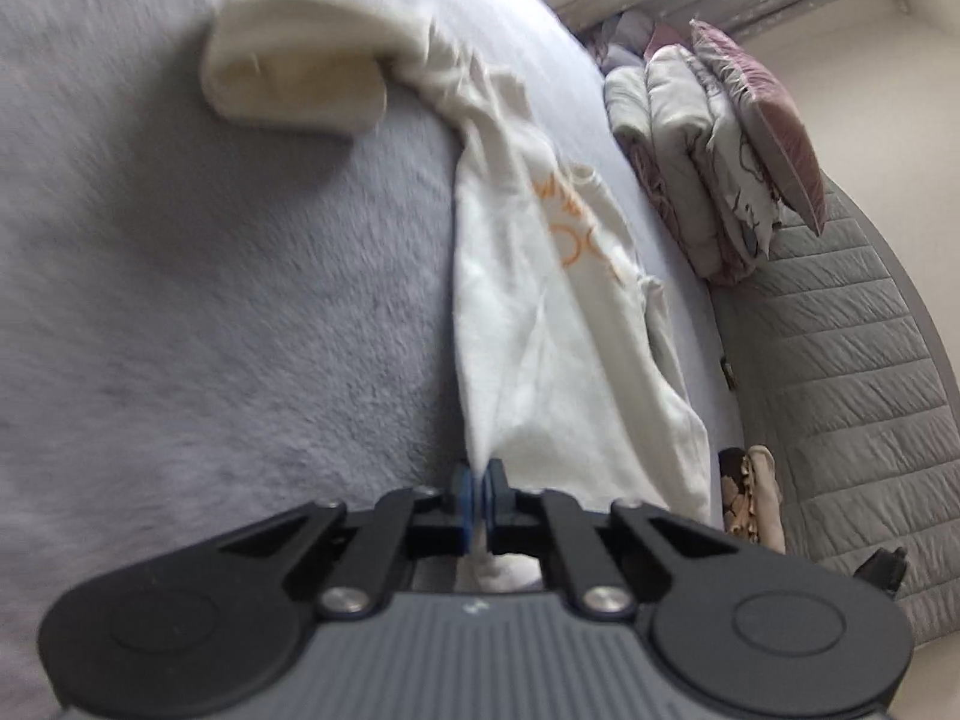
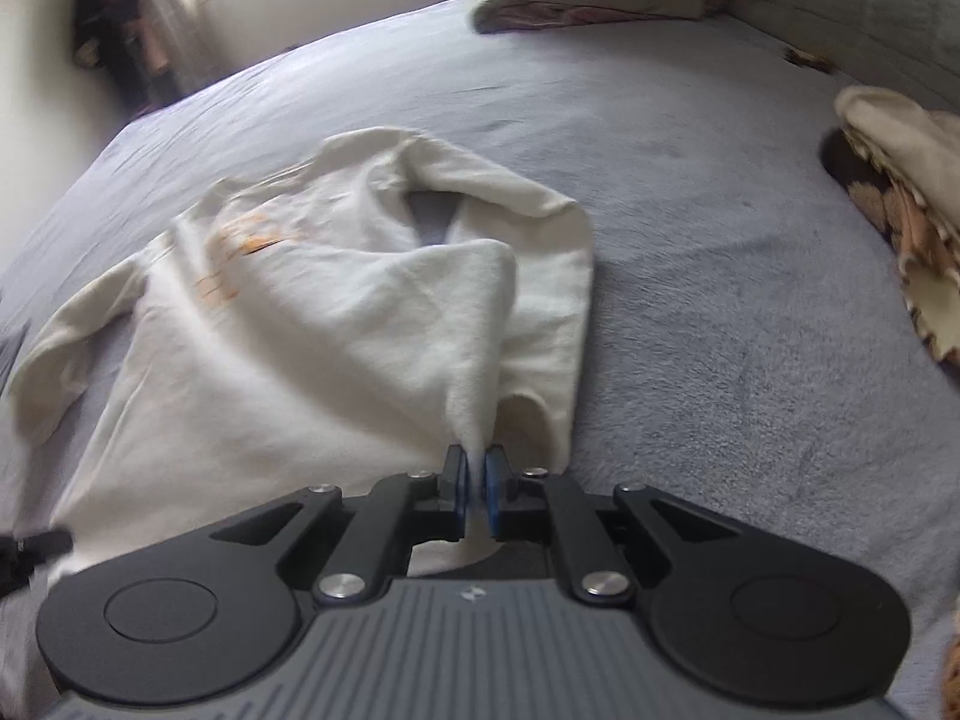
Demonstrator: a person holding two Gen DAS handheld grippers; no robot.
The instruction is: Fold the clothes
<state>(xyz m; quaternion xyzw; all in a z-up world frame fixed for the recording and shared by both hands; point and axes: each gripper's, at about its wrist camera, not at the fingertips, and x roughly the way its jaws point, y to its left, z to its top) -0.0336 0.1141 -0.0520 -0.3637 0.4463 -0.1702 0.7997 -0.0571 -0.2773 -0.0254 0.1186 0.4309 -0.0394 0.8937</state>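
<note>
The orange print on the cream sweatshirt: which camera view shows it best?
The left wrist view. There the orange print lies near the middle, with curved strokes that can be made out, though blurred. In the right wrist view the print is only faint, smeared orange marks on the cream sweatshirt.

Free room: wide stretches of bare grey bed cover [image 2: 690,300] are being left open to the right of the cream sweatshirt [image 2: 312,324] in the right wrist view, and to its left in the left wrist view.

Obstacles: the far end of the bed is being occupied by stacked folded quilts [image 1: 690,144] and a pink pillow [image 1: 762,120]; the side is being closed off by a quilted grey headboard [image 1: 852,360]; a patterned beige cloth [image 2: 906,192] is being kept at the right edge.
</note>
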